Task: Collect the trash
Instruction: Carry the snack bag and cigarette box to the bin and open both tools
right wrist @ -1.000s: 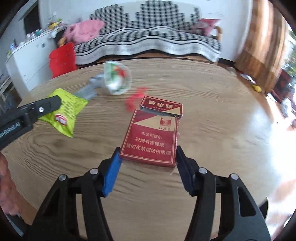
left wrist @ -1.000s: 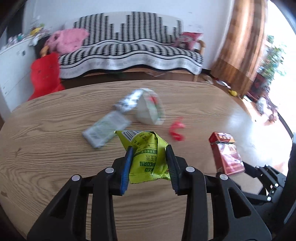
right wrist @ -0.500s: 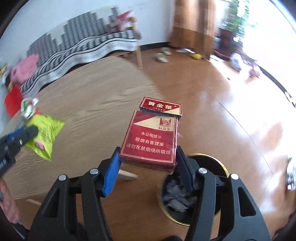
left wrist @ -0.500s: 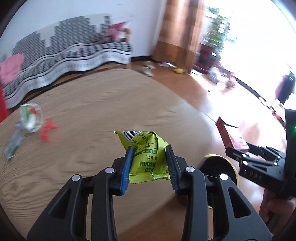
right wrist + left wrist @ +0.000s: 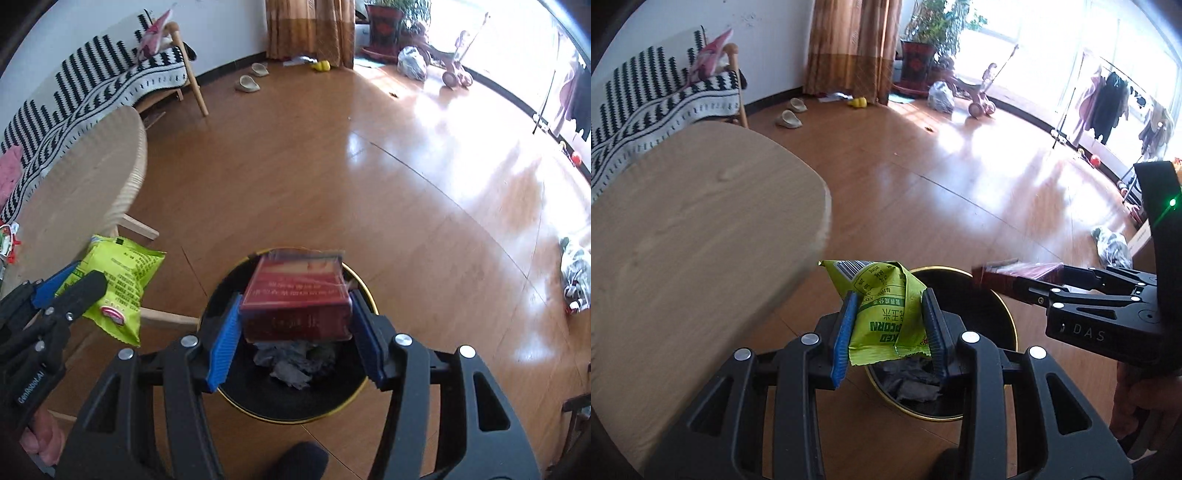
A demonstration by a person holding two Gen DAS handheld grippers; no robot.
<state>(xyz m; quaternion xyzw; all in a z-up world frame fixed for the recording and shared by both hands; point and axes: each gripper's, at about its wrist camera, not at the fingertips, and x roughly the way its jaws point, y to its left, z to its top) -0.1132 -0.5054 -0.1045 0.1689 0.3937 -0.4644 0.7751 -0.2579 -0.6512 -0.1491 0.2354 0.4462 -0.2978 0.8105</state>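
My left gripper point(image 5: 888, 295) is shut on a crumpled green snack packet point(image 5: 882, 314) and hangs just over the near rim of a round black bin with a gold rim point(image 5: 997, 306). My right gripper point(image 5: 295, 294) is shut on a red cigarette box point(image 5: 295, 306), held straight above the bin point(image 5: 332, 395). Grey crumpled paper point(image 5: 291, 365) lies inside the bin. In the right wrist view, the left gripper point(image 5: 83, 275) with the packet point(image 5: 125, 273) is left of the bin. In the left wrist view, the right gripper point(image 5: 1015, 282) reaches in from the right with the box point(image 5: 1019, 271).
The round wooden table point(image 5: 683, 221) stands left of the bin, with its legs point(image 5: 140, 229) close by. More wrappers point(image 5: 7, 240) lie on the table. A striped sofa point(image 5: 92, 85), slippers point(image 5: 247, 83) and a plastic bag point(image 5: 576, 273) are further off on the wooden floor.
Both grippers swung right, away from the table top, and sank over the bin, each still holding its item. The cigarette box now looks tilted forward and blurred.
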